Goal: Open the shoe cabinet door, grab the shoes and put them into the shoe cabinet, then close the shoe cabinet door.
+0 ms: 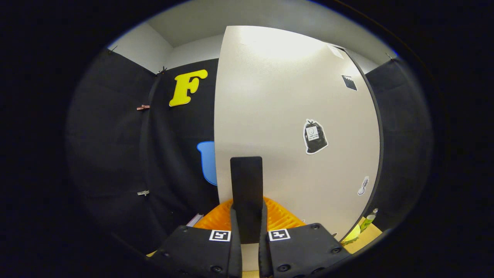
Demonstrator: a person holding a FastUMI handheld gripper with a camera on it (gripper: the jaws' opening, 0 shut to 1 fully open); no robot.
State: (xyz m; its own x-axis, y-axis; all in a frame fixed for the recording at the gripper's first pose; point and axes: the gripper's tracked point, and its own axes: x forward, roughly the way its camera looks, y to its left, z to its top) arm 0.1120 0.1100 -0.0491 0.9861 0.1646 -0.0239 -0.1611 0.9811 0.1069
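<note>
The shoe cabinet's white door (293, 116) stands broad and upright right in front of me, with a few stickers on it. Its dark flat handle (246, 181) runs vertically and comes down between my two fingers. My gripper (247, 218) is shut on this handle, and the ribbed fingers (285, 220) press on it from both sides. Booth cloth shows past the door's left edge, and a thin dark edge runs down its right side. Whether the door is swung out from the cabinet I cannot tell.
Low to the right of the door, a small green bottle (369, 219) and a yellow object (353, 233) sit on a wooden surface (372, 231). Black cloth walls close in on both sides of the door.
</note>
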